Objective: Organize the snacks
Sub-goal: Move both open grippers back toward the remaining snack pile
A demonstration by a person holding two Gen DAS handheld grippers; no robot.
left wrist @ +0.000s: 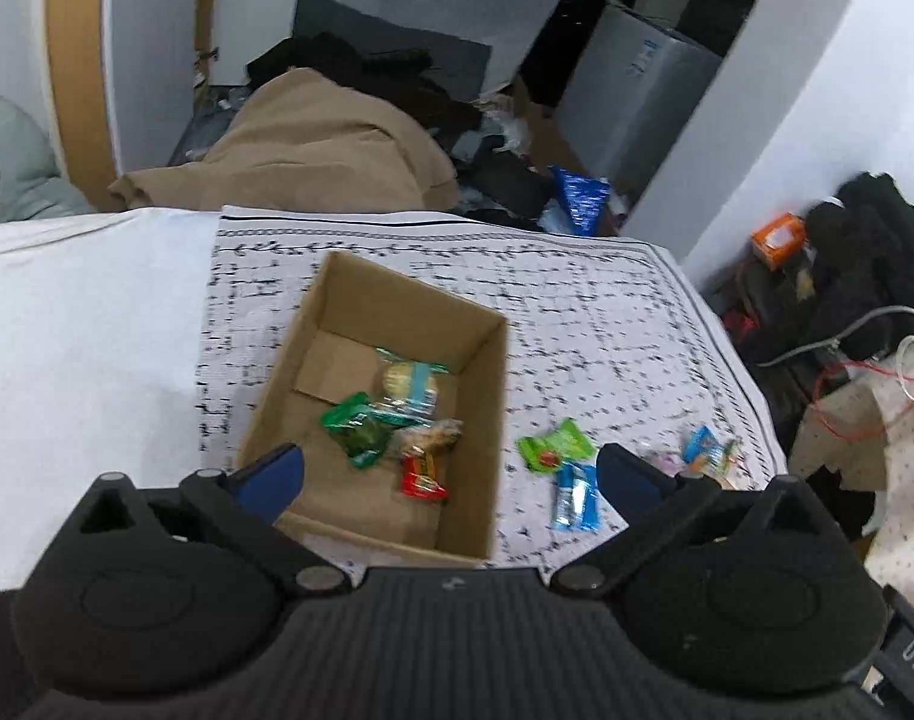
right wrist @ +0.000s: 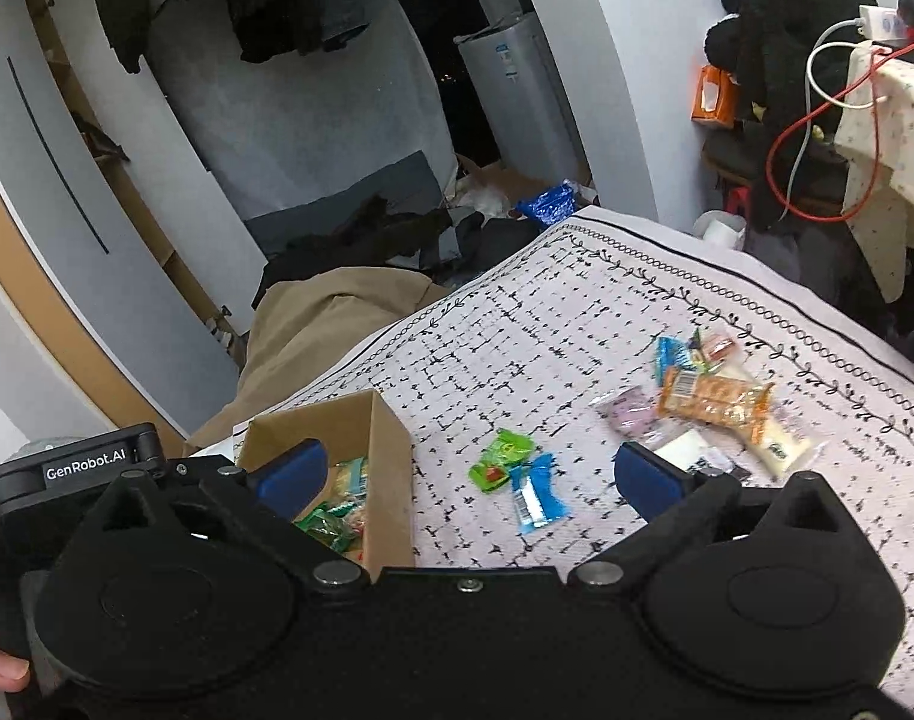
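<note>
Blue-padded jaws of the left gripper [left wrist: 451, 474] stand spread wide with nothing between them, hovering above the near end of the cardboard box [left wrist: 487, 372]. The right gripper [right wrist: 469, 474] is spread just as wide and empty, poised over the patterned cloth [right wrist: 577, 324] beside the box's right wall.

Inside the box lie a green packet [left wrist: 356, 429], a clear-wrapped round biscuit pack [left wrist: 409, 384], a crinkled clear-wrapped snack [left wrist: 430, 438] and a small red sweet [left wrist: 422, 483], clustered toward the near right side.

On the cloth just right of the box, a light-green sachet [right wrist: 500, 459] and a blue-and-white bar wrapper [right wrist: 535, 498] lie touching. Farther right sits a loose heap: an orange cracker pack [right wrist: 715, 399] resting over a cream-coloured pack [right wrist: 781, 447], a pinkish sachet [right wrist: 628, 411], a white-and-black packet [right wrist: 697, 450] near the right jaw, and a blue wrapper [right wrist: 670, 354] behind.

These snacks look light, soft and crinkly, with slick film that may slide or buckle. The safest hold is probably across the short width of a packet's filled middle, not its flat sealed ends; the cracker pack seems crushable, so a gentle squeeze suits it.
</note>
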